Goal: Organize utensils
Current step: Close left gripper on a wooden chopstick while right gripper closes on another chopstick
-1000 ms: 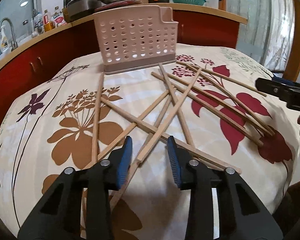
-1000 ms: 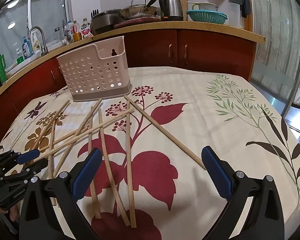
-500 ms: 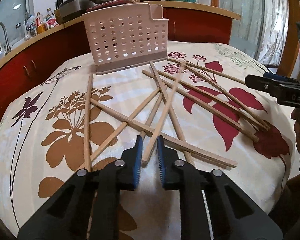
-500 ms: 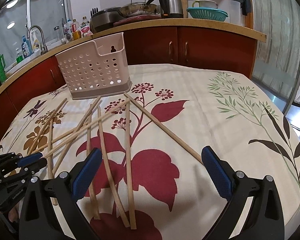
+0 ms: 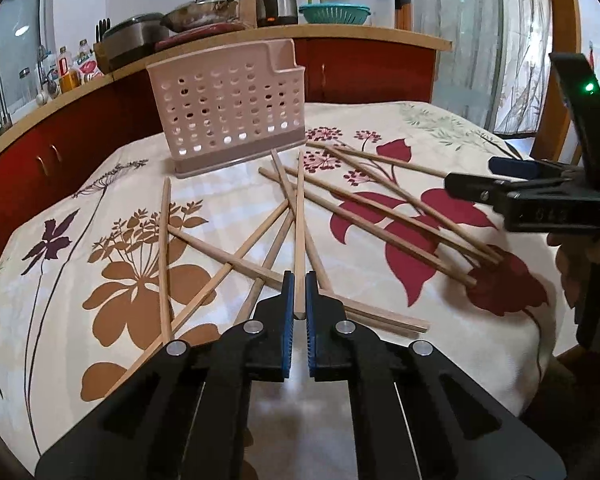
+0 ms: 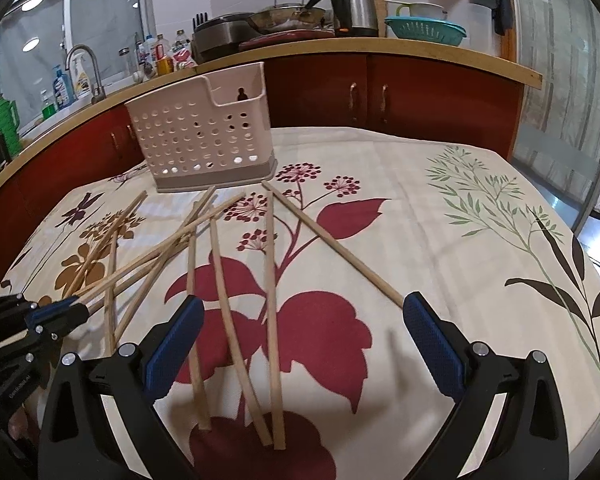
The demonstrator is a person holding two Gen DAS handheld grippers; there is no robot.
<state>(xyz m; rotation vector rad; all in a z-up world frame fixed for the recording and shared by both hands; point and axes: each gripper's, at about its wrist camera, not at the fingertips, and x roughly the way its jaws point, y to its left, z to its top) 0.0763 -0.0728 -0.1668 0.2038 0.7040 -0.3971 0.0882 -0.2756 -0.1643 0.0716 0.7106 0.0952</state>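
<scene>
Several wooden chopsticks lie scattered and crossed on the flowered tablecloth (image 5: 204,216). My left gripper (image 5: 299,300) is shut on one chopstick (image 5: 299,216) near its near end; the stick points straight ahead toward the pink perforated utensil holder (image 5: 230,108), which stands upright at the far side. In the right wrist view the left gripper (image 6: 66,310) shows at the left with that chopstick (image 6: 160,250). My right gripper (image 6: 300,332) is wide open and empty above several chopsticks (image 6: 270,300); the holder (image 6: 204,140) stands ahead to its left.
A red cabinet with a wooden counter (image 6: 380,46) curves behind the table, holding a kettle (image 6: 354,10), pan, green colander (image 6: 424,28), bottles and a sink tap (image 6: 86,68). The table's right edge drops to the floor (image 6: 596,240).
My left gripper closed from open onto one chopstick, which swung to point straight ahead. The right gripper stayed open and barely moved.
</scene>
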